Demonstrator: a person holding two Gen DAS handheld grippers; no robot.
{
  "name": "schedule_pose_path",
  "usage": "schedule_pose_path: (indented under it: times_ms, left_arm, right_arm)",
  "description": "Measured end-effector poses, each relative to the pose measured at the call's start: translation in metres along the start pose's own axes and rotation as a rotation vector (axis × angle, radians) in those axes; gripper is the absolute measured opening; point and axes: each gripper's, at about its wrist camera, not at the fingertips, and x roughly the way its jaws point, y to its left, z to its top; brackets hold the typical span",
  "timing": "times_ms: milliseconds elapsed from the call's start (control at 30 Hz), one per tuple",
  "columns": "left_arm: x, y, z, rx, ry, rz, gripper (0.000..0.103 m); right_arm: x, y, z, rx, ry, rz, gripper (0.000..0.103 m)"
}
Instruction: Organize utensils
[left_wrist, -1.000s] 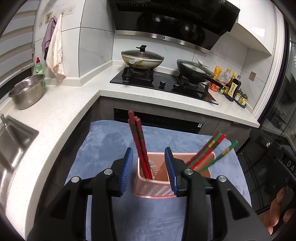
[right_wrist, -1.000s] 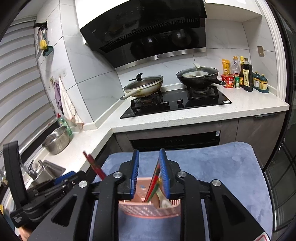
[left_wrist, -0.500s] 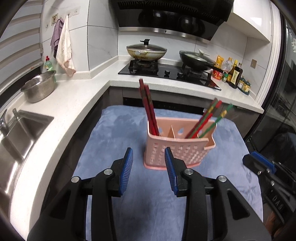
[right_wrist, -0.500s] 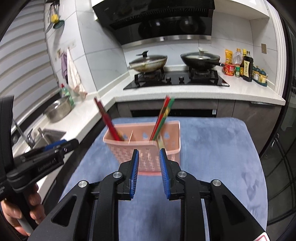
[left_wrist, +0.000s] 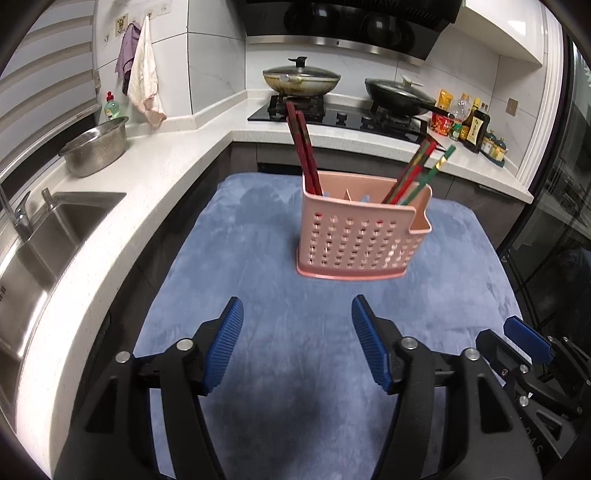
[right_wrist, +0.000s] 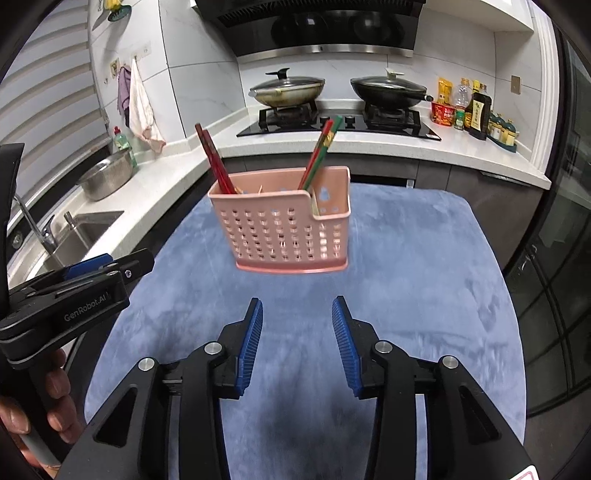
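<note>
**Both grippers empty, holder on the cloth**

The left gripper (left_wrist: 297, 341) and right gripper (right_wrist: 297, 341) have just been opening; nothing lies between their jaws. Ahead, on the blue cloth (left_wrist: 229, 258), the pink utensil holder (left_wrist: 358, 240) stands upright, with dark red chopsticks (left_wrist: 304, 151) in its left compartment and red-and-green chopsticks (left_wrist: 417, 171) in its right.

**Clear blue mat, one holder in the middle**

Bare blue mat (right_wrist: 406, 295) lies open from 3 to 9 o'clock of the pink holder (right_wrist: 284, 229). Its chopsticks (right_wrist: 212, 158) lean out overhead at 12, blocking a straight descent.
</note>
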Motion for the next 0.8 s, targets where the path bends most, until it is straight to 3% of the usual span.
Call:
schedule_pose_path:
  times_ms: [167, 367, 433, 800]
  left_arm:
    - [-0.004, -0.005, -0.013, 0.015, 0.001, 0.028, 0.074]
    - [-0.005, -0.007, -0.022, 0.019, 0.016, 0.039, 0.080]
    - [-0.006, -0.007, -0.024, 0.014, 0.018, 0.043, 0.086]
    - [-0.004, -0.005, -0.029, 0.012, 0.031, 0.064, 0.093]
  right_arm:
    - [-0.002, -0.001, -0.016, 0.011, 0.011, -0.025, 0.054]
    - [-0.007, 0.001, -0.025, 0.001, 0.014, -0.037, 0.063]
    - [-0.009, 0.001, -0.026, 0.000, 0.015, -0.046, 0.065]
    - [-0.008, -0.004, -0.028, 0.013, 0.018, -0.081, 0.077]
